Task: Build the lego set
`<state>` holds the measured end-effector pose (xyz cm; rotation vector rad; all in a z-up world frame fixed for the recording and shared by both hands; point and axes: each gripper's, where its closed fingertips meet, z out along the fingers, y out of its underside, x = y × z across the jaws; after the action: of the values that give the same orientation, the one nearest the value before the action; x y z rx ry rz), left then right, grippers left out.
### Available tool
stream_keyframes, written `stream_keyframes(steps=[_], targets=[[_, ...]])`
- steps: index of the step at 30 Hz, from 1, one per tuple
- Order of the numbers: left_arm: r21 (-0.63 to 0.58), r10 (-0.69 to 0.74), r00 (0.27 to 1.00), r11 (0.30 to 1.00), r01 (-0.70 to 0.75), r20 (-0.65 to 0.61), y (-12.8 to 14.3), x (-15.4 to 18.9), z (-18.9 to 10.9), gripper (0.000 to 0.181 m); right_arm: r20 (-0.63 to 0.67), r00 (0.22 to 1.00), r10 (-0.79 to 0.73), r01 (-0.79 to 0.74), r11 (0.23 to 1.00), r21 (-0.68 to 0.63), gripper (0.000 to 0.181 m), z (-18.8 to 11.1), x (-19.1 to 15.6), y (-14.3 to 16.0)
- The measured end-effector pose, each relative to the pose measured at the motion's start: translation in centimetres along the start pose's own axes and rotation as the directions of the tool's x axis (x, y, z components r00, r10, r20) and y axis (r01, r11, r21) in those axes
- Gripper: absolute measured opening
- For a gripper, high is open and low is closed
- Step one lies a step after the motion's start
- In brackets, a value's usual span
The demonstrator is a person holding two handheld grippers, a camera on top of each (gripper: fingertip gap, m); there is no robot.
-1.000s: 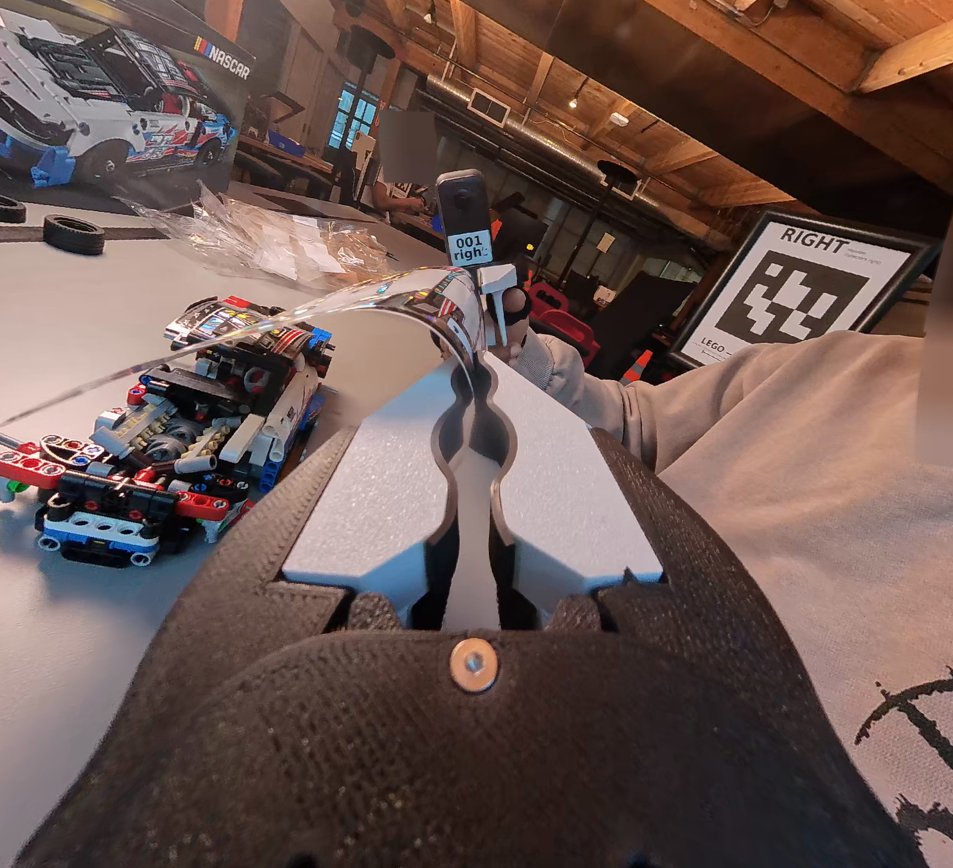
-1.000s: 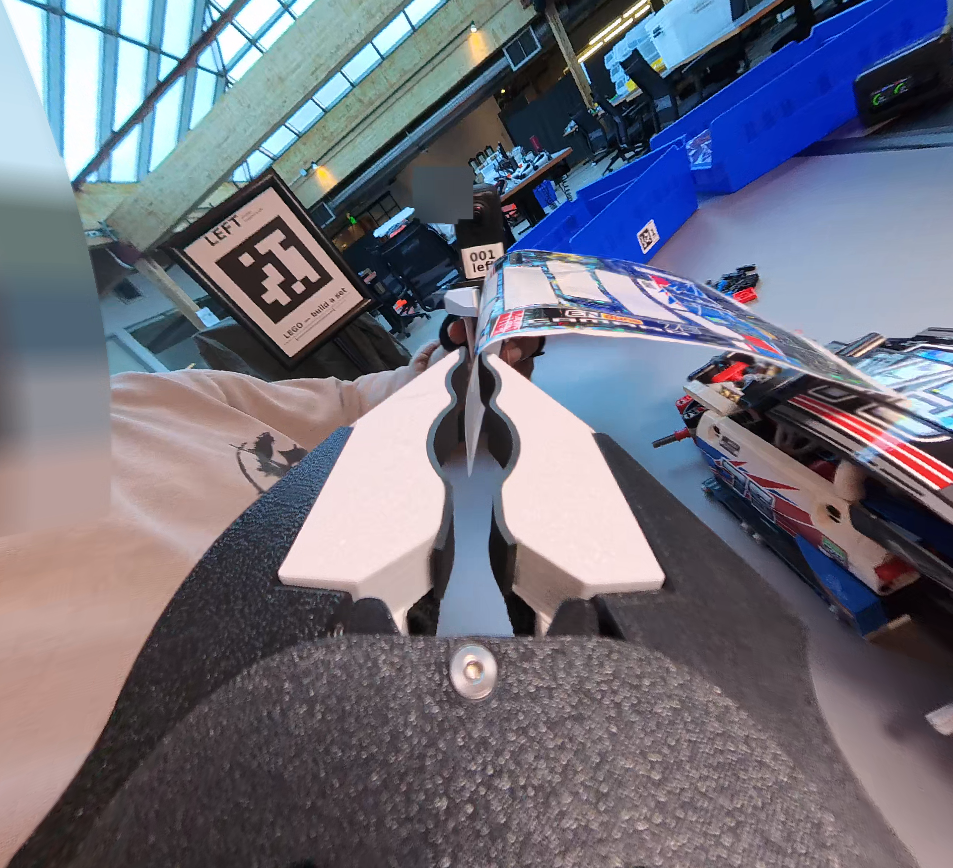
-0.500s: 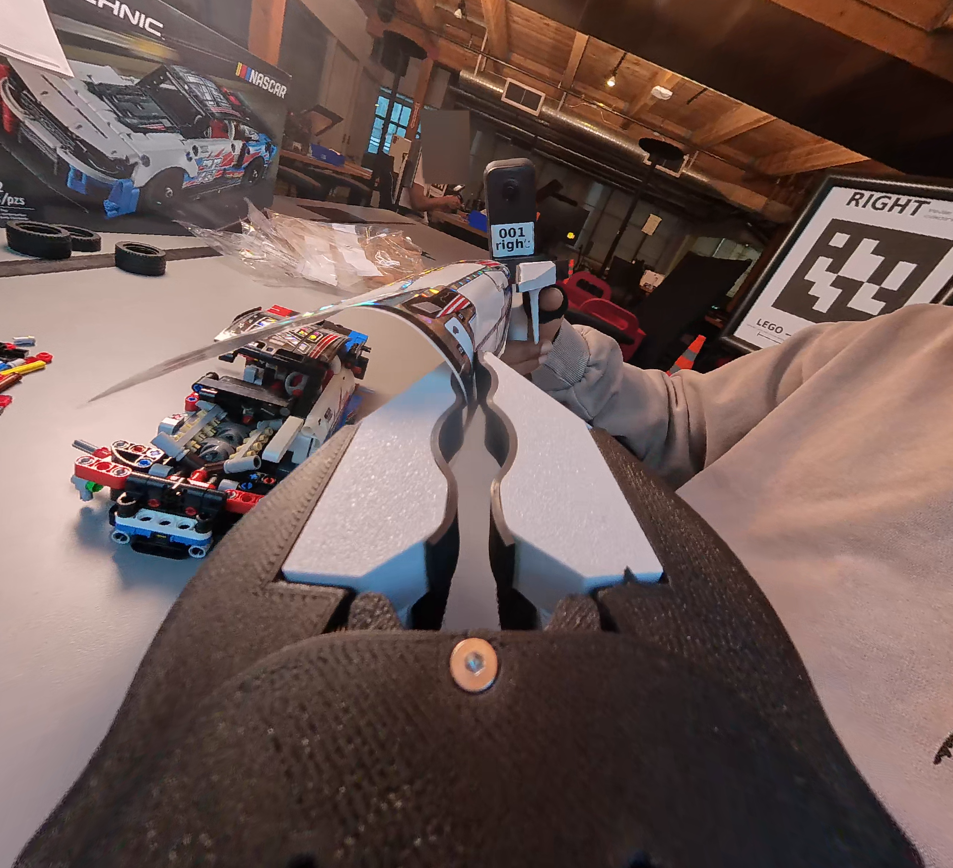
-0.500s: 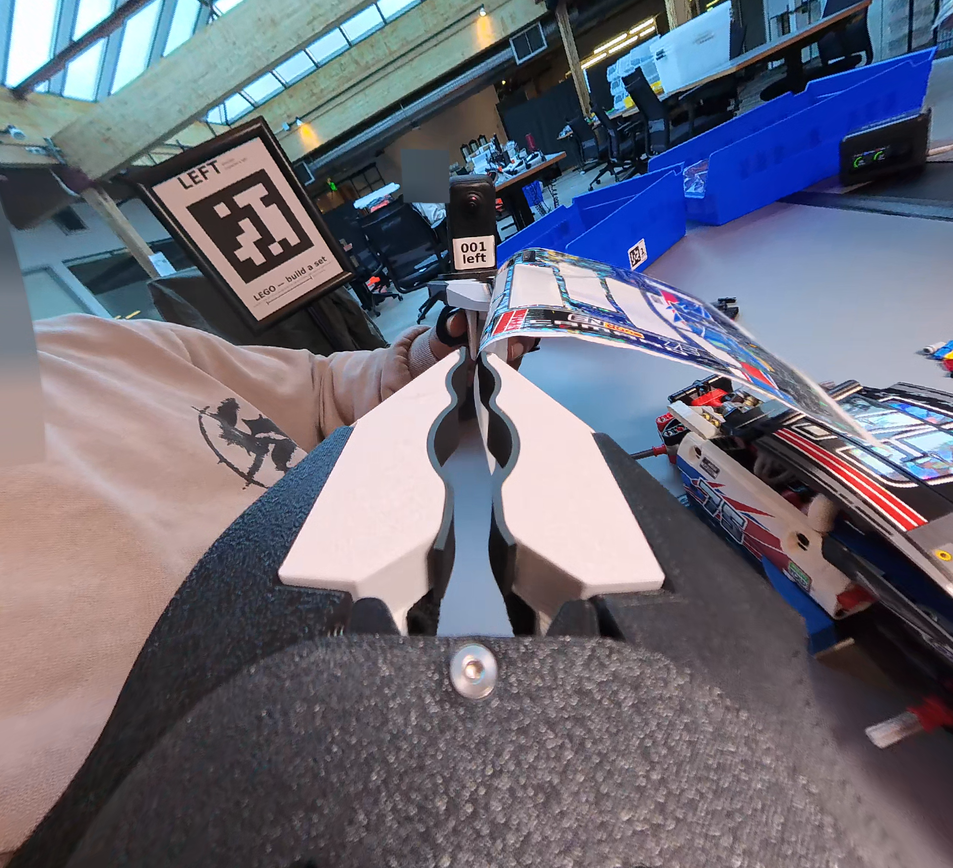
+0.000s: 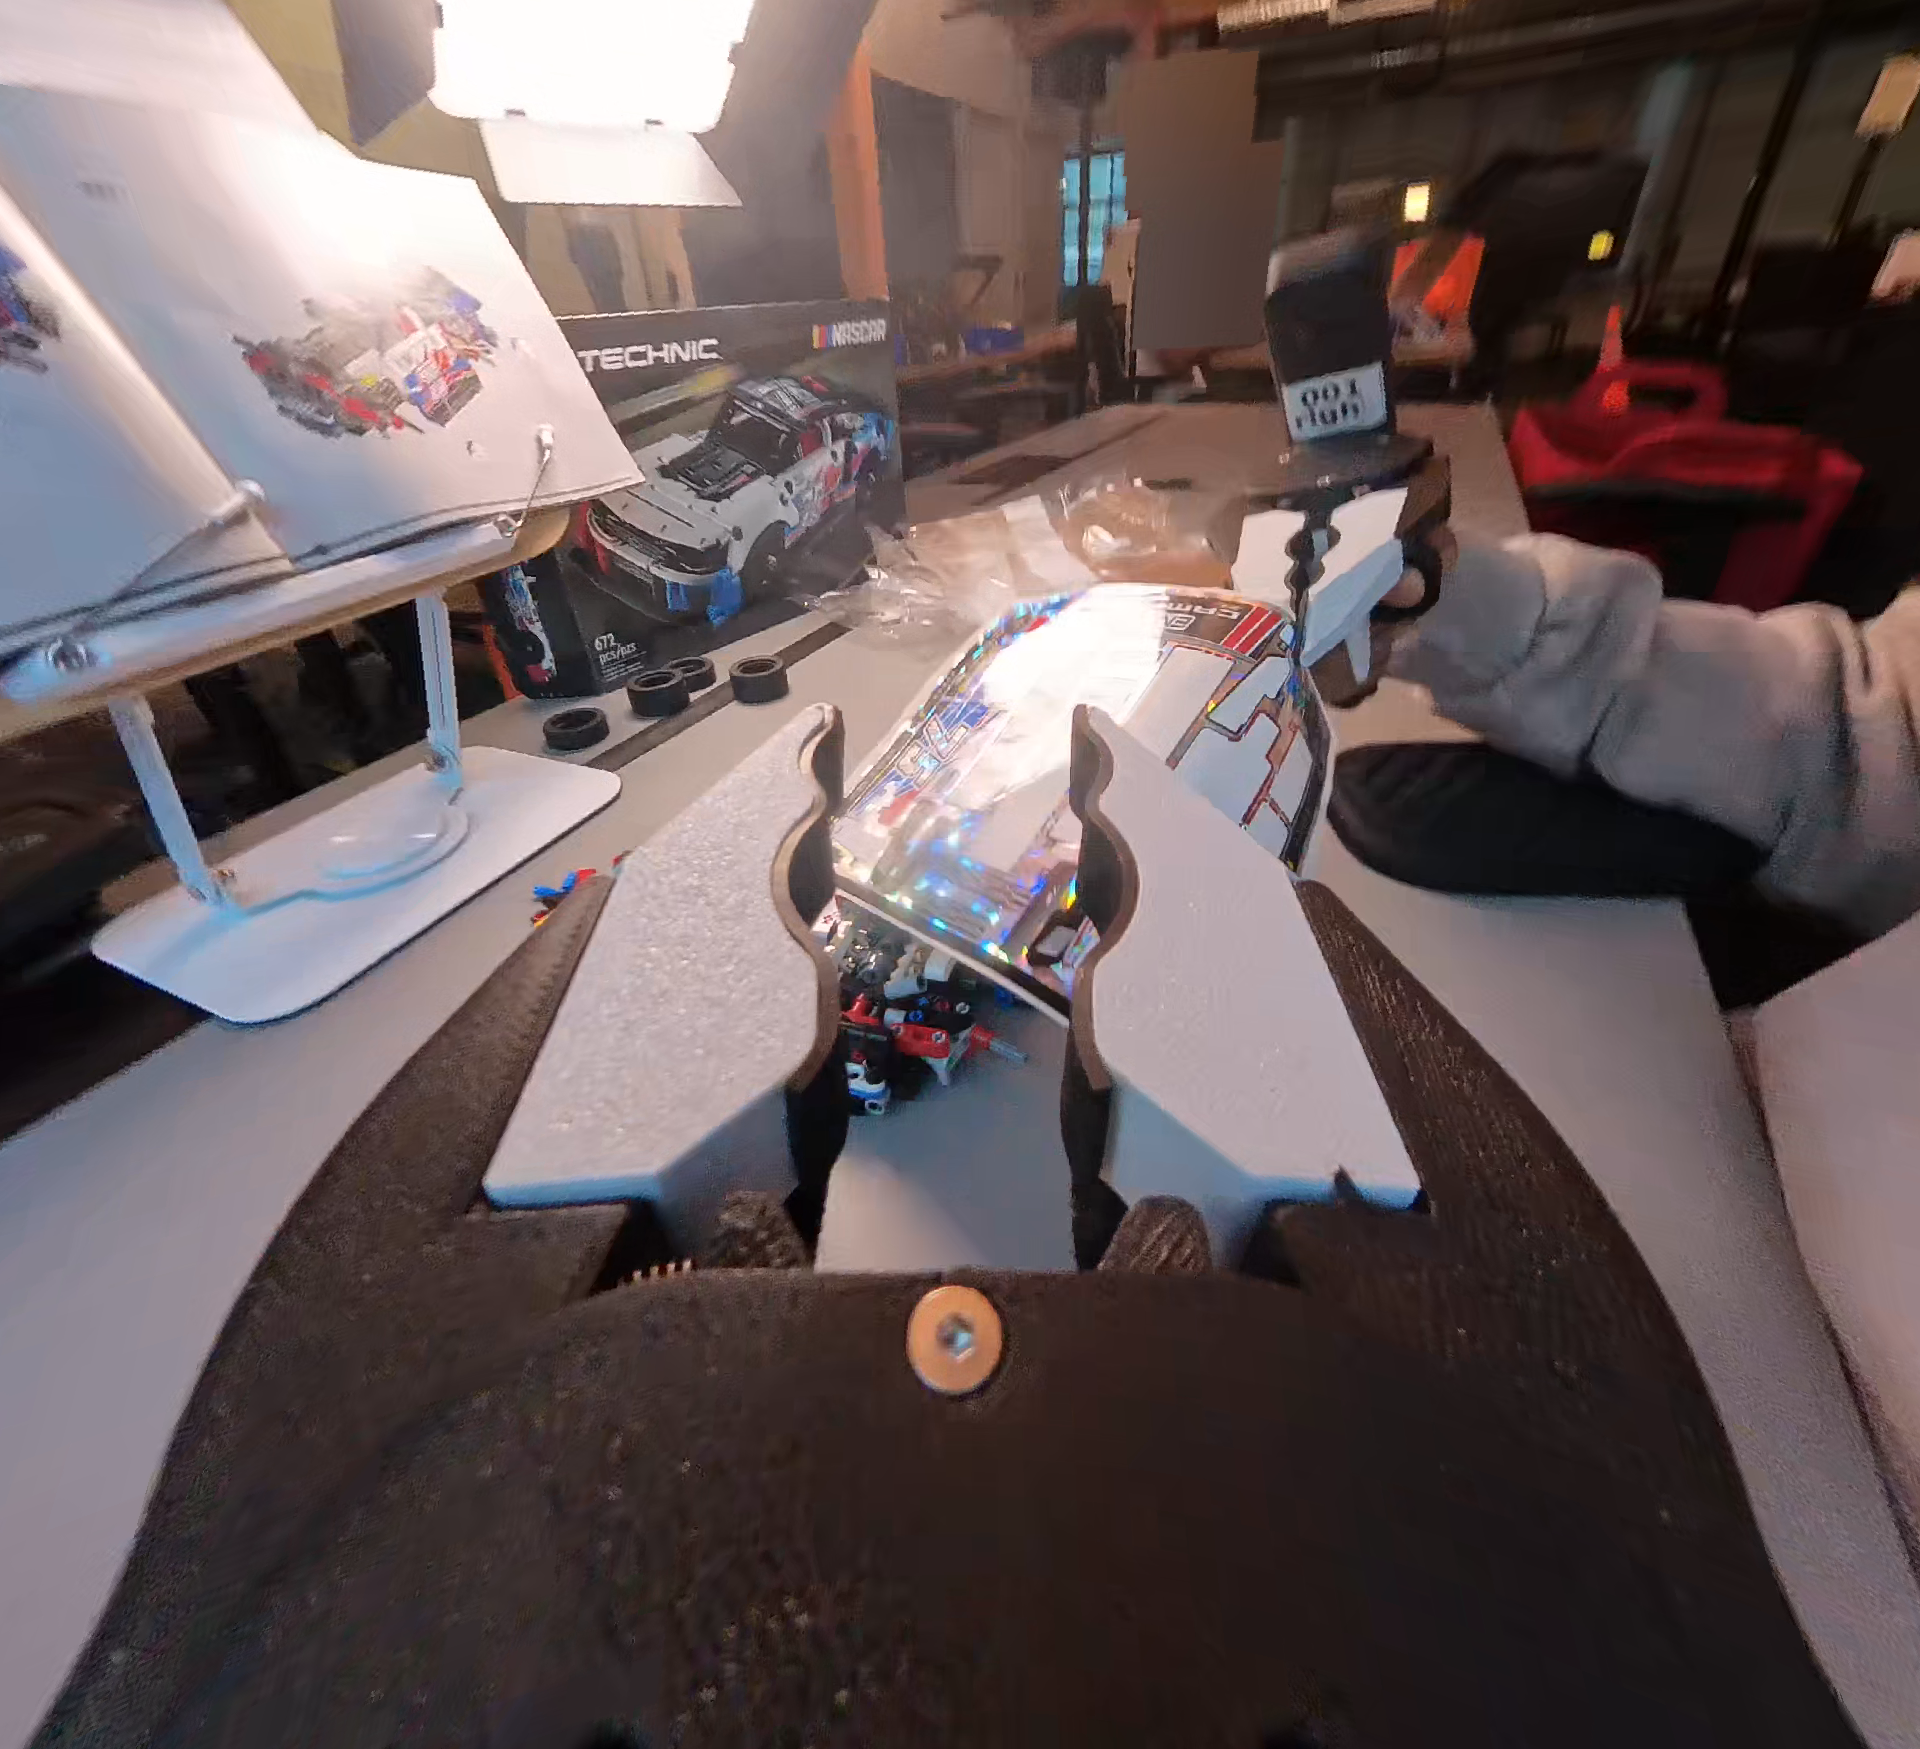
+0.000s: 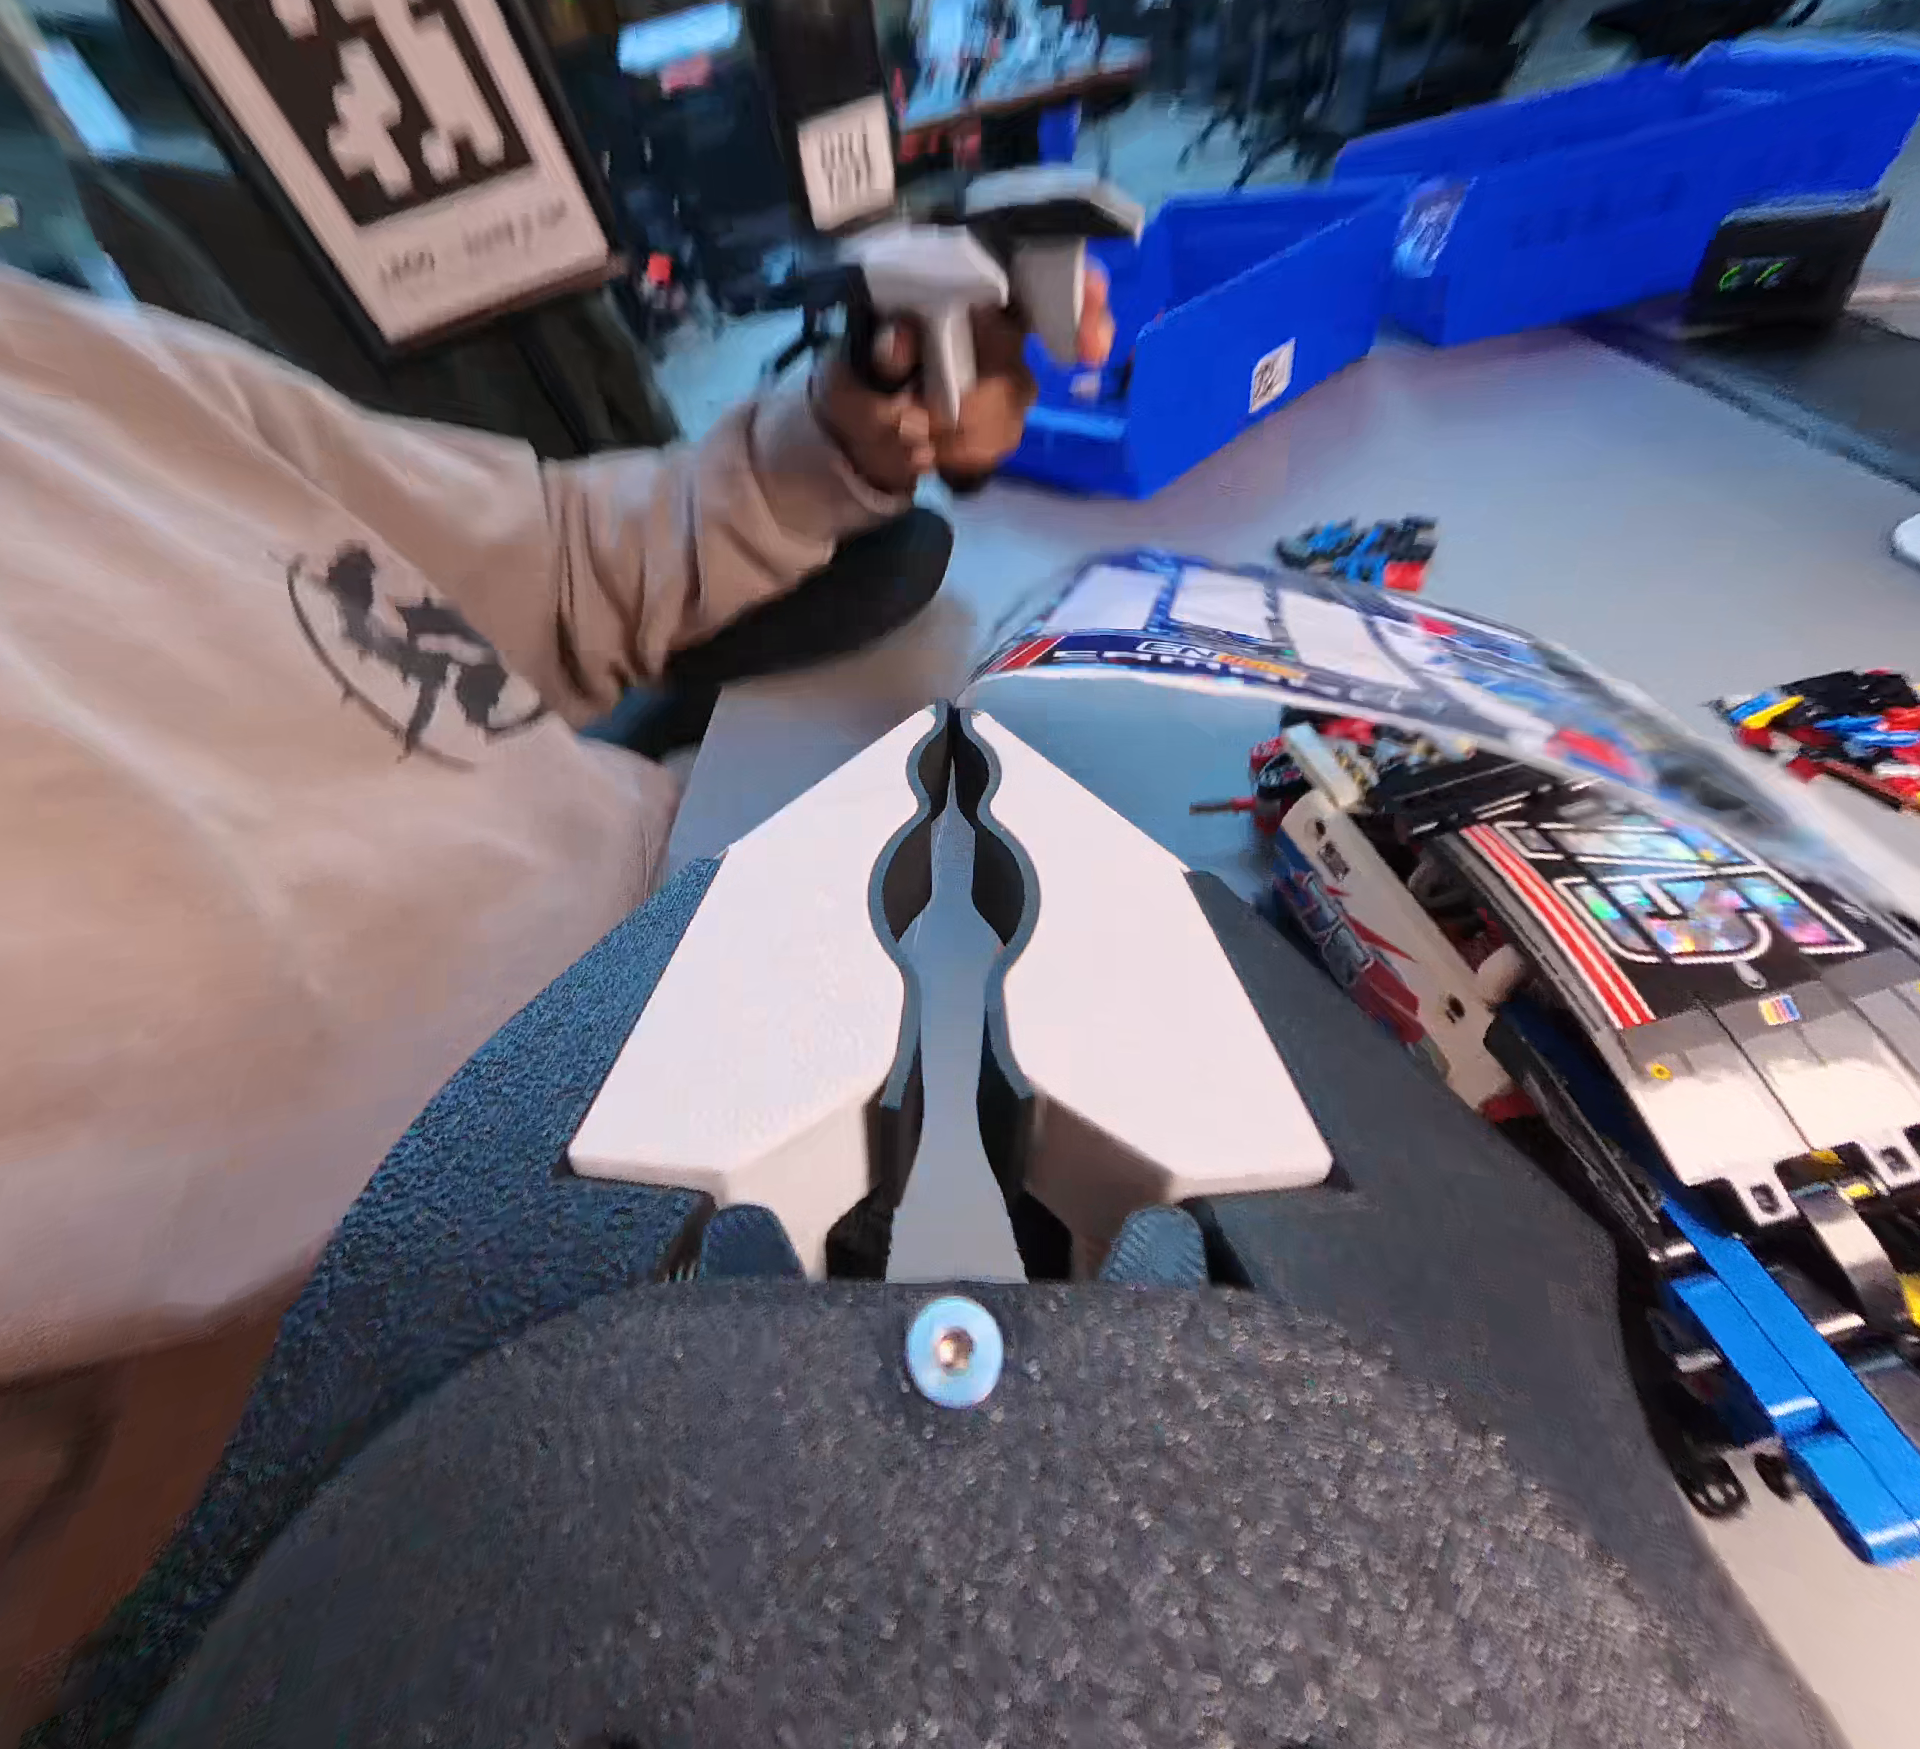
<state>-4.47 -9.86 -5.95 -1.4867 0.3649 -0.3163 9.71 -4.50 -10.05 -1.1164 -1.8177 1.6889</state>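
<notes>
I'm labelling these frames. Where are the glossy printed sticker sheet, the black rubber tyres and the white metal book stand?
glossy printed sticker sheet (image 5: pixel 1049 723): left wrist view, shiny middle.
black rubber tyres (image 5: pixel 657 691): left wrist view, one tyre's tread.
white metal book stand (image 5: pixel 343 878): left wrist view, flat base plate.

sticker sheet (image 6: pixel 1403 650) over car (image 6: pixel 1558 993) (loose parts (image 6: pixel 1839 728) beyond)

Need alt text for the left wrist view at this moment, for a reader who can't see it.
The left gripper hangs open above a grey table, framing a glossy sticker sheet curved over a partly built lego car. The right gripper pinches the sheet's far edge. An instruction booklet on a stand, the set's box and loose tyres sit behind.
</notes>
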Motion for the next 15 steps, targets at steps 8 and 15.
stream_keyframes(steps=[8,15], targets=[[-0.302,0.185,0.874,0.889,-0.344,-0.450,4.7,10.9,6.0,0.047,0.206,0.977,-0.060,0.106,0.970,-0.218,0.000,4.0,-3.3,0.9],[-0.288,0.243,0.852,0.868,-0.404,-0.464,7.2,12.6,7.0,0.020,0.221,0.975,0.000,0.036,0.987,-0.156,0.000,3.8,-3.0,1.5]])
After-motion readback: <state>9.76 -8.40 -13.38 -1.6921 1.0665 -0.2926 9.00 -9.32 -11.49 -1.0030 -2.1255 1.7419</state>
